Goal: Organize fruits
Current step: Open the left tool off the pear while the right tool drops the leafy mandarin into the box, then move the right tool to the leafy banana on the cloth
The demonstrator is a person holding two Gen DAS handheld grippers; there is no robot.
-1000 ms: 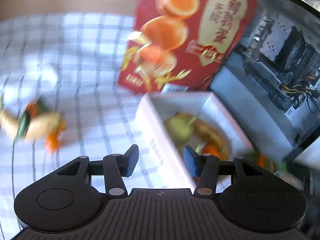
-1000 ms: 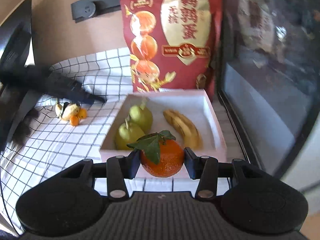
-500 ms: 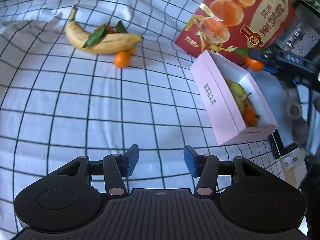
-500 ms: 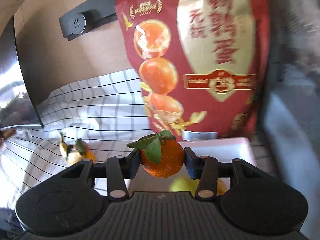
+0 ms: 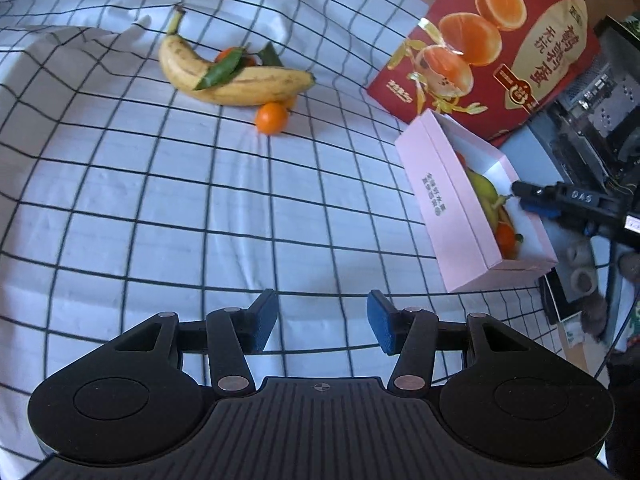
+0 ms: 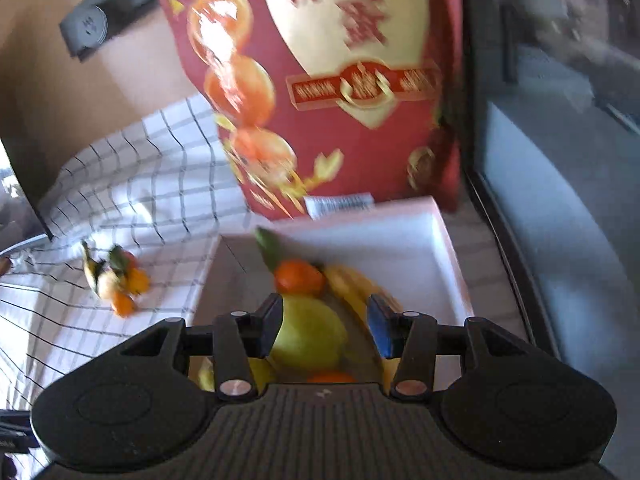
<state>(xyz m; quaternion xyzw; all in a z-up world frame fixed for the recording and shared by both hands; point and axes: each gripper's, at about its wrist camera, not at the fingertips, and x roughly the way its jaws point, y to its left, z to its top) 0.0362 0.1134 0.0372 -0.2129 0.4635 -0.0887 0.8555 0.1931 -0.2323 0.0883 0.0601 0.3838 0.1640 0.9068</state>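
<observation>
My right gripper [image 6: 324,320] hovers open over the pink box [image 6: 444,240]. The leafy orange [image 6: 298,278] lies in the box just beyond its fingertips, free of the pads. A green pear [image 6: 312,336] shows below the jaws, beside a banana [image 6: 352,284]. The left wrist view shows this gripper [image 5: 528,200] above the pink box [image 5: 452,216]. My left gripper [image 5: 322,320] is open and empty above the checked cloth [image 5: 120,200]. Far ahead on the cloth lie a banana [image 5: 240,80], a small orange [image 5: 272,117] and a leafy orange [image 5: 228,56].
A red carton printed with egg halves [image 5: 500,52] stands behind the box. An open computer case [image 5: 600,92] sits to the right of it. A dark socket strip [image 6: 96,24] is on the wall. The cloth pile of fruit [image 6: 112,280] is left of the box.
The right gripper moved forward over the box, and the leafy orange left its jaws and now lies inside. The left gripper swung from the box out over the cloth, then held still.
</observation>
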